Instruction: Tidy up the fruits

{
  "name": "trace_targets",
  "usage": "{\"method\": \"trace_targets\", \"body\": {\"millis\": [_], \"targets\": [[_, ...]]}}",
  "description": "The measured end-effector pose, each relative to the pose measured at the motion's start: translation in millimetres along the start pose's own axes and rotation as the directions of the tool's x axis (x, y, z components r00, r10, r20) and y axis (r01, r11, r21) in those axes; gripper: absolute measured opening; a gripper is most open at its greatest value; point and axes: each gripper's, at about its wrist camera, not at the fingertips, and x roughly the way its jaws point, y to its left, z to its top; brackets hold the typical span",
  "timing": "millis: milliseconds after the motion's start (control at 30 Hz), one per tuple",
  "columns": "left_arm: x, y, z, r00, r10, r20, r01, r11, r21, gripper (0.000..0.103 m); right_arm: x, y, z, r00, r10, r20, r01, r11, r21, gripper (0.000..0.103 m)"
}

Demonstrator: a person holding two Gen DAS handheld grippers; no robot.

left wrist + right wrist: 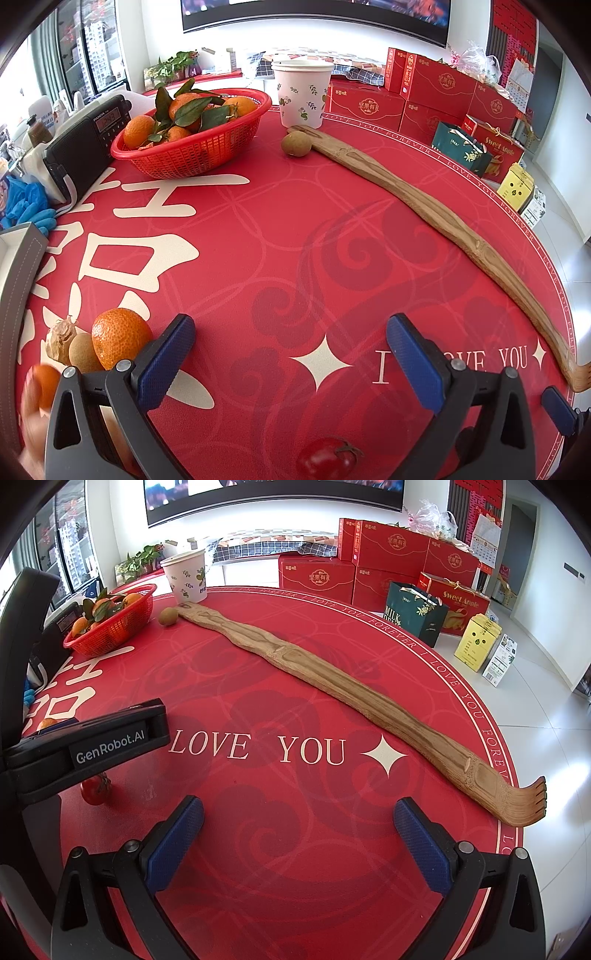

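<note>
From the left wrist, the left gripper (pixel 291 363) is hovering over the red worktop (pixel 258 240) with its jaws spread wide and nothing between them. A loose mandarin (pixel 120 341) is sitting just left of the left finger, touching a small brown longan-like fruit (pixel 83 352) and a papery husk (pixel 61 338); another orange fruit (pixel 44 384) is blurring at the edge, perhaps held by a hand, though that is hard to tell. The mandarin is looking firm but thin-skinned, light and roundish, with no real long axis, so a gentle squeeze across its widest part should be suiting it. A red tomato-like fruit (pixel 327 459) is lying below the jaws, stem tilting right; it is probably smooth and easily bruised. The red basket (pixel 192 151) of leafy mandarins is standing well apart at the far left, a brown fruit (pixel 296 144) near it. From the right wrist, the right gripper (pixel 299 843) is likewise released and empty, and the wooden back scratcher (pixel 332 690) is running diagonally from the paper cup (pixel 186 576) toward the near right edge.
</note>
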Motion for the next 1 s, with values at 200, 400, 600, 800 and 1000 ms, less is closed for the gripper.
{"method": "trace_targets", "body": {"millis": [200, 400, 600, 800, 1000], "targets": [[0.5, 2.8, -0.7, 1.000, -0.001, 0.000, 0.001, 1.000, 0.000, 0.103, 0.1, 0.1, 0.2, 1.000, -0.001, 0.000, 0.001, 1.000, 0.001, 0.103], [0.4, 2.5, -0.7, 1.000, 0.000, 0.000, 0.000, 1.000, 0.000, 0.103, 0.1, 0.0, 0.1, 1.000, -0.001, 0.000, 0.001, 1.000, 0.001, 0.103], [0.4, 2.5, -0.7, 1.000, 0.000, 0.000, 0.000, 1.000, 0.000, 0.103, 0.5, 0.8, 0.2, 1.000, -0.003, 0.000, 0.003, 1.000, 0.003, 0.103], [0.4, 2.5, -0.7, 1.000, 0.000, 0.000, 0.000, 1.000, 0.000, 0.103, 0.6, 1.1, 0.4, 1.000, -0.002, -0.001, 0.002, 1.000, 0.002, 0.103], [-4.7, 4.0, -1.1, 0.999, -0.032, -0.008, 0.032, 0.999, 0.016, 0.103, 1.1, 1.6, 0.2, 1.000, 0.000, -0.004, 0.000, 1.000, -0.001, 0.103]]}}
